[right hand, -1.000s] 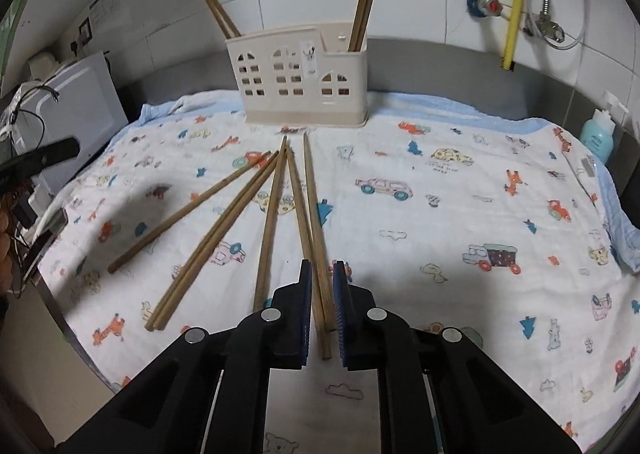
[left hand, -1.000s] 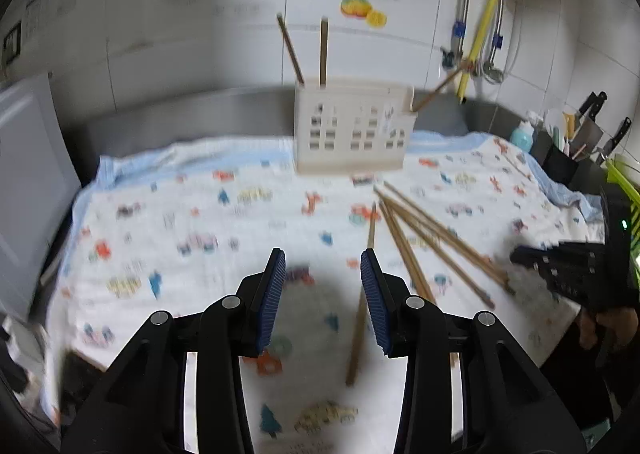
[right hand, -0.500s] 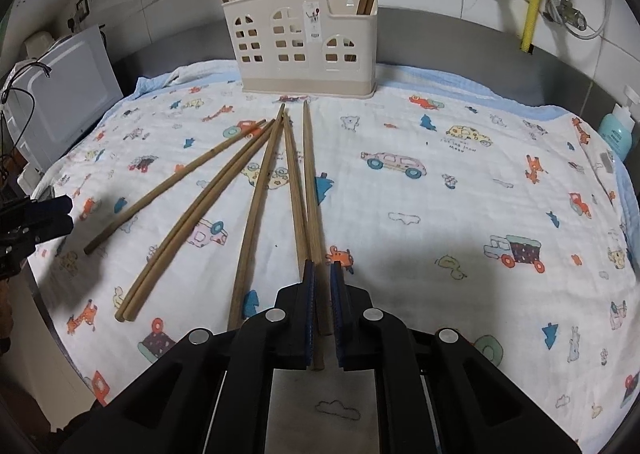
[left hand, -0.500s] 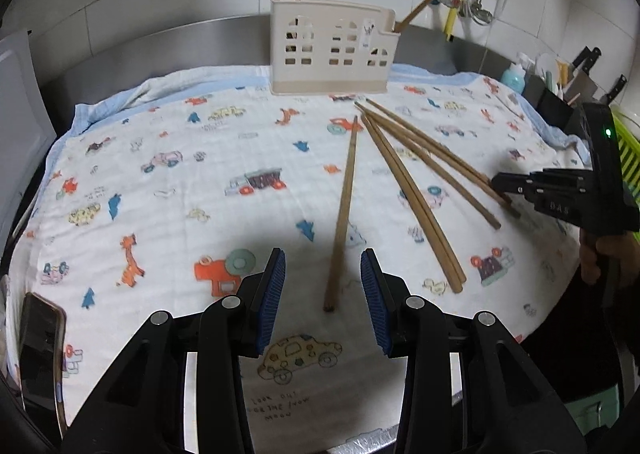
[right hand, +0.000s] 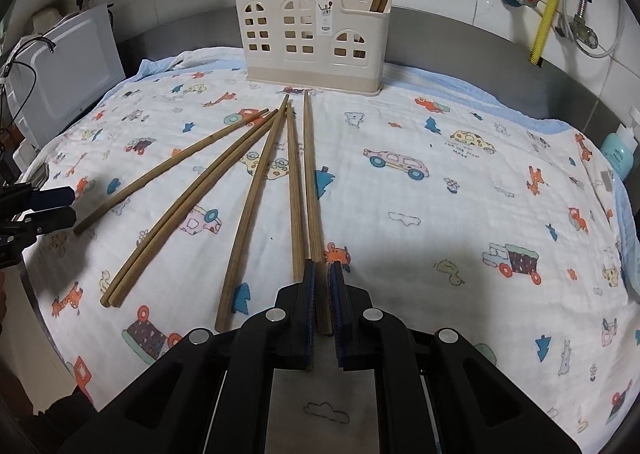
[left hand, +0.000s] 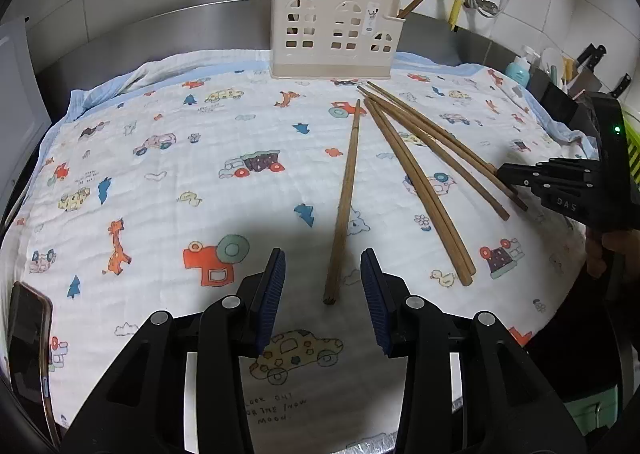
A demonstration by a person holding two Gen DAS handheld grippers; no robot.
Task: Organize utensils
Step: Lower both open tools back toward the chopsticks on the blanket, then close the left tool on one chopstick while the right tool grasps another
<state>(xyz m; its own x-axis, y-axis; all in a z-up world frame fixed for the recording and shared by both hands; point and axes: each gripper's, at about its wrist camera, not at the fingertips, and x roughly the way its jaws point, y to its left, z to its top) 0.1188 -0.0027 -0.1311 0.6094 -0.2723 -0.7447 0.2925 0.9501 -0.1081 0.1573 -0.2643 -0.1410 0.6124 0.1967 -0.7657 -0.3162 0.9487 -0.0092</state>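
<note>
Now my right claw (right hand: 322, 274) pinches one chopstick (right hand: 310, 182) lying on the printed cloth (right hand: 460, 214).
My left claw (left hand: 322, 274) gapes over another chopstick (left hand: 345, 198); cloth lettering reads "LOOK OUT"; the holder (left hand: 334, 36) stands behind, well apart.

Even overhead light, soft shadows under each tool, sharp focus, fisheye-bent dark corners.
</note>
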